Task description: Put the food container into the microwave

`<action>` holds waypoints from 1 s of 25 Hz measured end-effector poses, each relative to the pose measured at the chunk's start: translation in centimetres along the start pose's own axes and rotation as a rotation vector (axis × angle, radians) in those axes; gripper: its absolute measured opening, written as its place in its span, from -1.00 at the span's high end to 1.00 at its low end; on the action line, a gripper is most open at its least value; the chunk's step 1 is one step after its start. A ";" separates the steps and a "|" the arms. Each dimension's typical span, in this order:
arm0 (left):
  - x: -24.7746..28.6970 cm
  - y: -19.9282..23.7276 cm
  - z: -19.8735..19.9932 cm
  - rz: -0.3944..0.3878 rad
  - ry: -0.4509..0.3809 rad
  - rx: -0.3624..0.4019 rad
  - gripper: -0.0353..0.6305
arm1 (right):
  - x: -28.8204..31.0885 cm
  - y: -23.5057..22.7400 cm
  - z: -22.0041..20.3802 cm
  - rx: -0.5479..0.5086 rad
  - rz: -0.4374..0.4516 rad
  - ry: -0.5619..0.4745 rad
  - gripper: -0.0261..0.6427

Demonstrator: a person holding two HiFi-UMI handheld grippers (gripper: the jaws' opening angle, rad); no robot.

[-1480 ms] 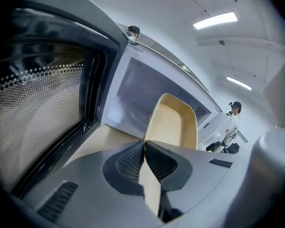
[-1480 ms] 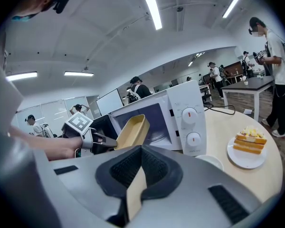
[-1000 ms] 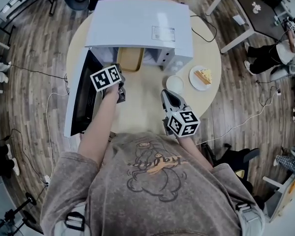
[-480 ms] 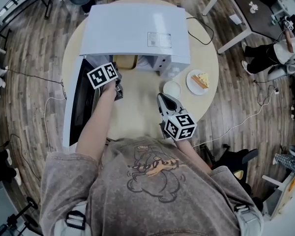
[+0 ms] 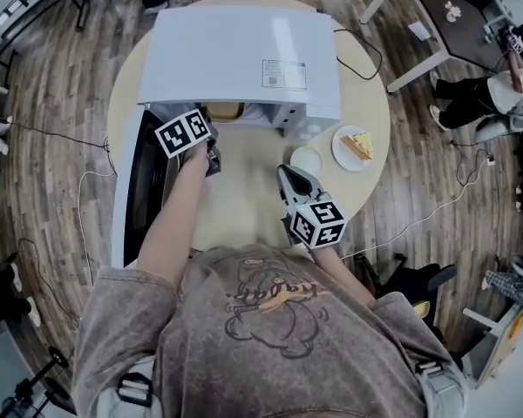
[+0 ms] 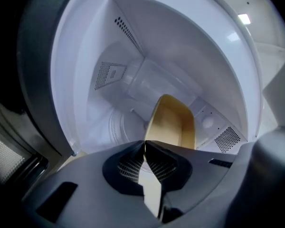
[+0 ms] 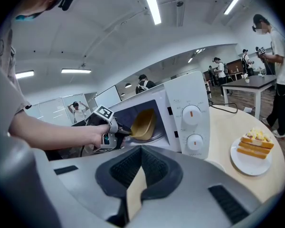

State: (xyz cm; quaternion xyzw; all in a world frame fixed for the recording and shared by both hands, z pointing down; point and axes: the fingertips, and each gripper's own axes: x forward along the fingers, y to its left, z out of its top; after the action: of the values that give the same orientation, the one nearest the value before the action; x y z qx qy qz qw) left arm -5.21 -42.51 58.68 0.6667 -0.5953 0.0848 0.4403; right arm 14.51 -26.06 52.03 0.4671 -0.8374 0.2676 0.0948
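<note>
The yellow food container point(image 5: 225, 110) sits tilted inside the open white microwave point(image 5: 244, 55), just past its opening. My left gripper point(image 5: 211, 157) is shut on the container's near rim point(image 6: 145, 146), and the container point(image 6: 173, 122) reaches over the glass turntable point(image 6: 121, 127). In the right gripper view the container point(image 7: 143, 122) shows inside the cavity with the left gripper point(image 7: 123, 131) at its edge. My right gripper point(image 5: 289, 181) hovers over the table to the right, shut with nothing between its fingers point(image 7: 141, 151).
The microwave door point(image 5: 144, 185) hangs open to the left beside my left arm. A plate with a cake slice point(image 5: 357, 144) and a small white dish point(image 5: 306, 158) stand right of the microwave on the round table point(image 5: 244, 198). People stand further off in the room.
The left gripper has pushed the container deeper into the microwave, so less of it shows from above. The right gripper has barely moved.
</note>
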 end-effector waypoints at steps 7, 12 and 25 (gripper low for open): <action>0.4 -0.2 -0.1 -0.005 -0.006 -0.002 0.78 | 0.6 -0.4 -0.2 -0.002 0.007 0.019 0.92; 0.3 -0.3 0.0 -0.003 -0.016 -0.006 0.78 | 0.9 -0.7 -0.1 0.001 0.006 0.022 0.92; 0.0 -0.4 0.4 -0.017 -0.052 -0.018 0.78 | 0.7 -0.7 -0.3 0.003 0.007 0.022 0.92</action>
State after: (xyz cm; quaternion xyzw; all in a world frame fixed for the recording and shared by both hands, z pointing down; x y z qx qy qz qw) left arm -5.01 -42.80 58.20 0.6700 -0.6015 0.0584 0.4312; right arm 14.69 -26.74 52.89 0.4614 -0.8375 0.2744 0.1024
